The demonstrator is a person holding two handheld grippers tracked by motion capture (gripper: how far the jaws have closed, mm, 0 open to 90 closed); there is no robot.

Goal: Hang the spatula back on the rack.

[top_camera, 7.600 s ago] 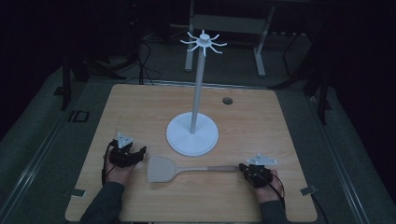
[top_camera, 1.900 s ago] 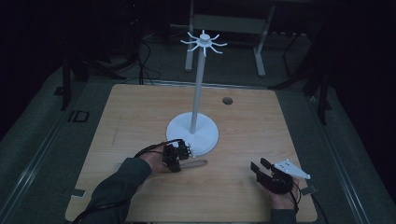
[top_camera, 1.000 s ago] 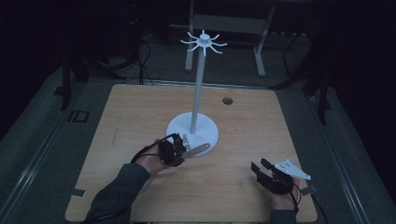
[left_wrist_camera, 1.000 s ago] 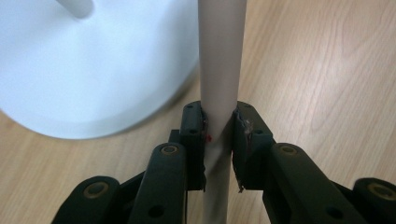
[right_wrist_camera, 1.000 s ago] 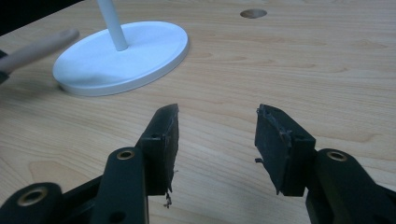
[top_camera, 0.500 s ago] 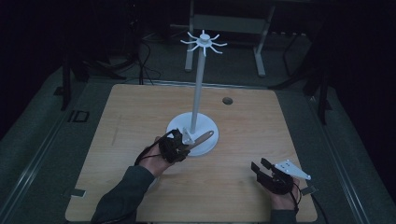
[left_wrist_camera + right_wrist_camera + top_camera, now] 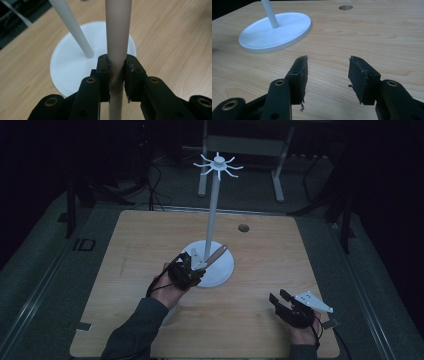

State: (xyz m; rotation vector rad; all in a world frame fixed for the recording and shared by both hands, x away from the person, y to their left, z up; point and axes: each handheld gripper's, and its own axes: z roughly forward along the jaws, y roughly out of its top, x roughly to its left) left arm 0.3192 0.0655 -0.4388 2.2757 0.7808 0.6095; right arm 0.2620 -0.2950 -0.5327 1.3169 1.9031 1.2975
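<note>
Seen from the high view, a person works at a wooden table [image 7: 150, 250] in a dark room, a white stand [image 7: 213, 220] rising from a round base [image 7: 222, 270] near the table's middle, its pole topped by a ring of short radiating hooks [image 7: 218, 165]. The left gripper [image 7: 192, 269] is raised beside the base, just left of the pole, with a pale handle [image 7: 216, 255] slanting up and to the right from its jaws over the base. The right gripper [image 7: 280, 298] rests low near the table's right front corner, well apart from the stand, its grey three-cornered plate [image 7: 312, 301] facing up. A small round hole [image 7: 243, 227] marks the tabletop behind the stand. In the left gripper view, the 2 black jaws are clamped on the handle [image 7: 117, 45], which runs straight up between them; the stand's pole [image 7: 72, 27] and base [image 7: 67, 67] lie just beyond. In the right gripper view, the 2 jaws stand wide apart with nothing between them, bare table beneath, and the stand's base [image 7: 274, 31] sits ahead to the left, the hole [image 7: 345, 7] farther back.
</note>
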